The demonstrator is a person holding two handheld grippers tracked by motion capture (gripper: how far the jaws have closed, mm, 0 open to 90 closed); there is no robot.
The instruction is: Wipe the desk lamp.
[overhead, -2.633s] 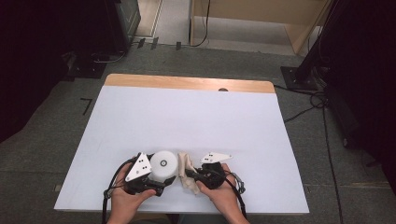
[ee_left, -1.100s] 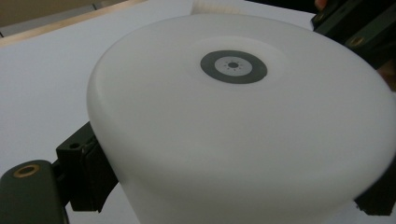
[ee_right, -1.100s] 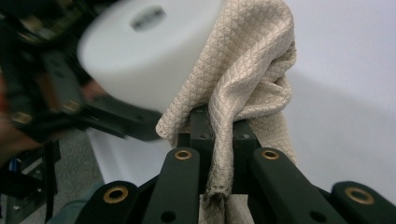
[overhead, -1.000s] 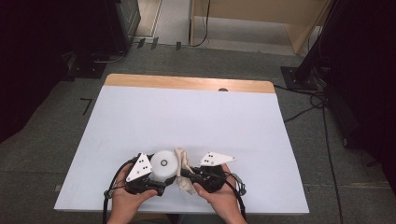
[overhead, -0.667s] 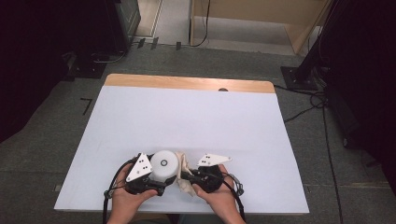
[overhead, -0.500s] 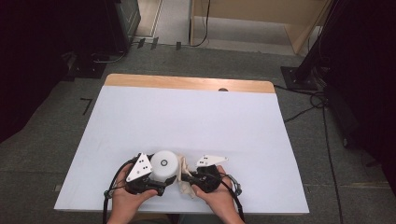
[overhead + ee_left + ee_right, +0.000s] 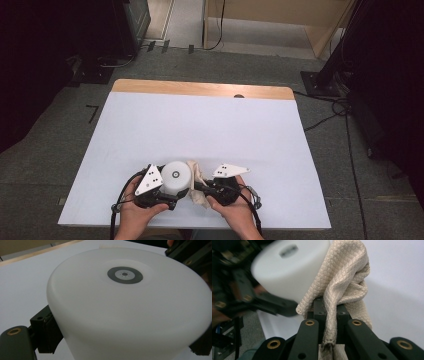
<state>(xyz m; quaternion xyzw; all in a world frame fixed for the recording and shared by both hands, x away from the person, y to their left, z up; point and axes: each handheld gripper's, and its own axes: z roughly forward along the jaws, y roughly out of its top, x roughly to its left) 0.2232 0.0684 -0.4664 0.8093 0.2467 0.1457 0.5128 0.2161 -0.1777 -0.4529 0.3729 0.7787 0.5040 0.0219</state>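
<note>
Cloth (image 7: 344, 280), beige and quilted, is bunched between the jaws of my right gripper (image 7: 329, 315), which pinch it tight and press it against the side of a white tub (image 7: 176, 178) at about 3 o'clock of it. My left gripper (image 7: 120, 345) clamps that tub from 9 o'clock, jaws closed on its wall, I judge to steady it while the cloth rubs. Both sit on the white table (image 7: 210, 125) near its 6 o'clock edge, close to my hands, where reach is easiest.
</note>
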